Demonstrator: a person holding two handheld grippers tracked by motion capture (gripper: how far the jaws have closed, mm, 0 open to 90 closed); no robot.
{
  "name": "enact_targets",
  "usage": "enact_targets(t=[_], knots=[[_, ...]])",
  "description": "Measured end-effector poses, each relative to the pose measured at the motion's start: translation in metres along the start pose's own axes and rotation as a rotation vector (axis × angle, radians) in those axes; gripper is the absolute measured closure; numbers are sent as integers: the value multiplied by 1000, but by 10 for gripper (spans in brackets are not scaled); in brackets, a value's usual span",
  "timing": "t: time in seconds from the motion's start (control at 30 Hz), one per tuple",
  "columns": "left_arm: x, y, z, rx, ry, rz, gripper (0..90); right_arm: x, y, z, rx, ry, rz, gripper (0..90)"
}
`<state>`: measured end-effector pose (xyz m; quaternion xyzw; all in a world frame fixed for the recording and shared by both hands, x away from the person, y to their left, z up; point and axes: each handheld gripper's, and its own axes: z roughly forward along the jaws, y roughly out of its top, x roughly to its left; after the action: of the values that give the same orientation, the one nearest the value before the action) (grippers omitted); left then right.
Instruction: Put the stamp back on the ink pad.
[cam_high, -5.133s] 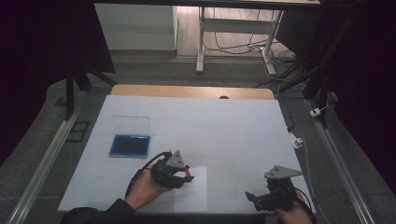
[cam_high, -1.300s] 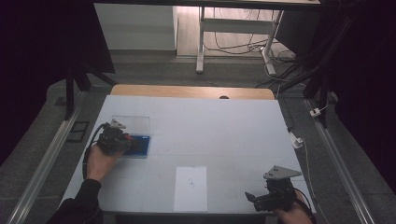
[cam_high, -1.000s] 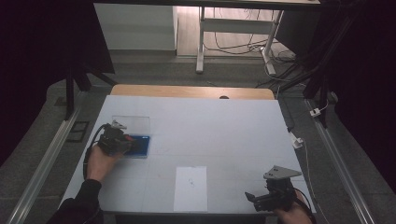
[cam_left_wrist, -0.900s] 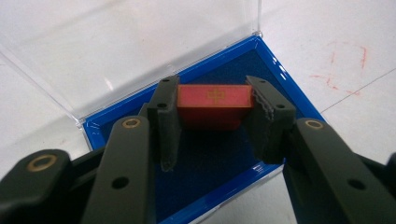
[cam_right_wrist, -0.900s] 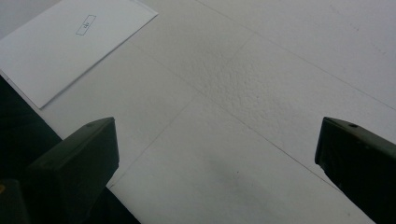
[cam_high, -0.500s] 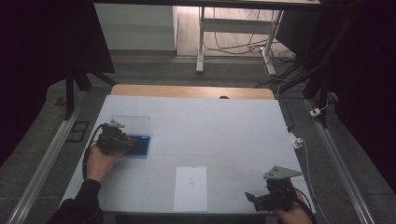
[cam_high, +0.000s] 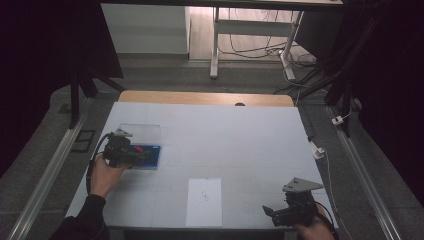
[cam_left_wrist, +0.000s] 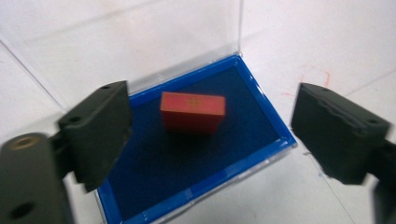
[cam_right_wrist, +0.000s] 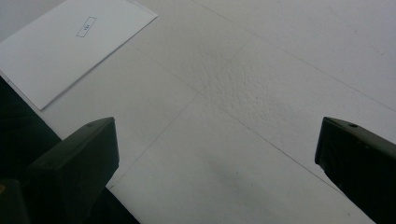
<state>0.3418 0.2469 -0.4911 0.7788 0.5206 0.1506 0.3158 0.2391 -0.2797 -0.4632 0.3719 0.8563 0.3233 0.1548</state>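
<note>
A small red block (cam_left_wrist: 192, 112) lies flat on the dark blue lining of a shallow blue case (cam_left_wrist: 187, 177), whose clear lid (cam_left_wrist: 116, 42) stands open behind it. My left gripper (cam_left_wrist: 212, 128) hovers over the case; its jaws have just been opening and stand wide on either side of the block without touching it. From above, the case (cam_high: 153, 156) sits at the table's left with the left gripper (cam_high: 132, 154) at its near-left edge. My right gripper (cam_high: 280, 212) rests at the front right, open over bare tabletop (cam_right_wrist: 215, 163).
A white sheet of paper (cam_high: 204, 201) with a small printed mark lies near the front middle of the white table (cam_high: 225, 130); it is also at the upper left of the right gripper view (cam_right_wrist: 70, 46). Dark rails run along both table sides.
The left hand has gone from the paper sheet to the blue case at the left and has stayed there over the last second. The right gripper has not moved.
</note>
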Motion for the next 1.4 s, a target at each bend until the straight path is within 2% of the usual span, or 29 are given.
enact_targets(t=[0.07, 0.27, 0.4, 0.5, 0.77, 1.03, 1.23, 1.4], knots=[[-1, 0, -2, -6, -8, 1, 52, 0, 0, 0, 0, -1, -3, 0], [-2, -2, -5, -7, -7, -22, 32, 1, 0, 0, 3, -1, -6, 0], [0, -3, -10, -31, -37, -39, 7, 1, 0, 0, 5, -2, -9, 0], [0, -4, -15, -47, -77, -38, 0, 2, 0, 1, 9, -5, -11, 0], [-7, -5, -29, -86, -109, 3, 0, 1, 0, 1, 10, -3, -5, 0], [-25, -9, -40, -116, -160, 55, 0, 1, 1, 1, 12, -4, -6, 0], [-40, -13, -44, -115, -190, 92, 0, 0, 0, 1, 8, -3, -1, 0], [-50, -16, -48, -121, -223, 106, 0, 1, 0, 1, 8, -2, -3, 0]])
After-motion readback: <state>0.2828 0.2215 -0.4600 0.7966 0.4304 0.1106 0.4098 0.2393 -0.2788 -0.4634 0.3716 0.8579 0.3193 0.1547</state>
